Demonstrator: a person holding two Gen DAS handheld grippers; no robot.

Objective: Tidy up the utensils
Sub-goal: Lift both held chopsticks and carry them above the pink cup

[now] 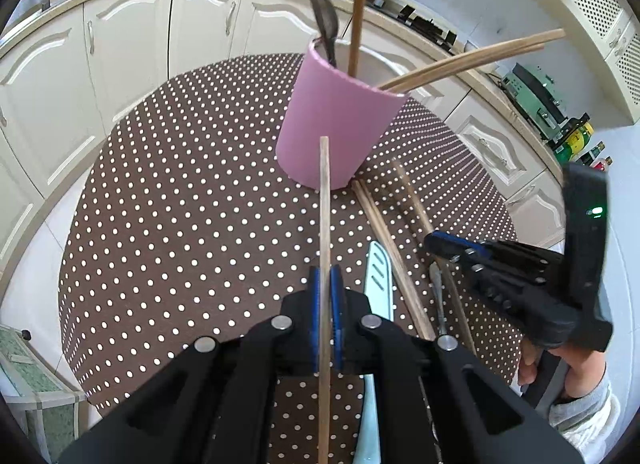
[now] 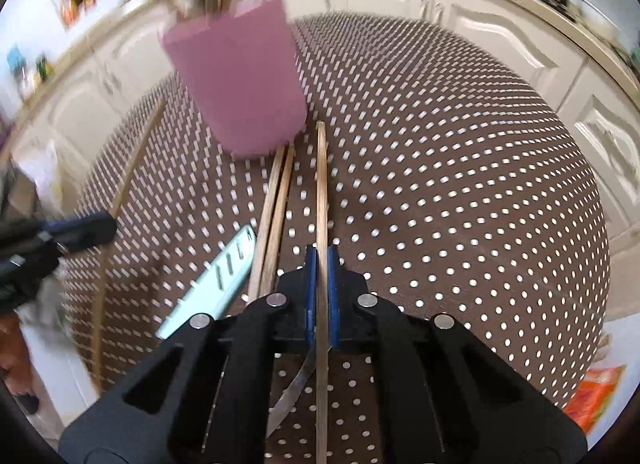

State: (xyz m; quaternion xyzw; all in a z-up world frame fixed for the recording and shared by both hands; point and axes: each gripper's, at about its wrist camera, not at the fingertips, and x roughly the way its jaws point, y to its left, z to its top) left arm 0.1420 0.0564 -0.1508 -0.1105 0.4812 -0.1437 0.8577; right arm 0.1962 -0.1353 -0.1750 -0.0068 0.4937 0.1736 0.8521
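Left wrist: chopstick [image 1: 324, 200] between hand-held gripper [image 1: 327, 284] pads.

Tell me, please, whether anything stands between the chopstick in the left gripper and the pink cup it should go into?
Nothing visible on the table does. The left gripper is shut on a chopstick aimed at the pink cup. Only the utensils already leaning out of its mouth crowd the opening.

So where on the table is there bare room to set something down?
Bare cloth left of the pink cup, and the stretch right of the cup in the right wrist view. Crowded in front of the cup: loose chopsticks, light blue knife, both grippers.
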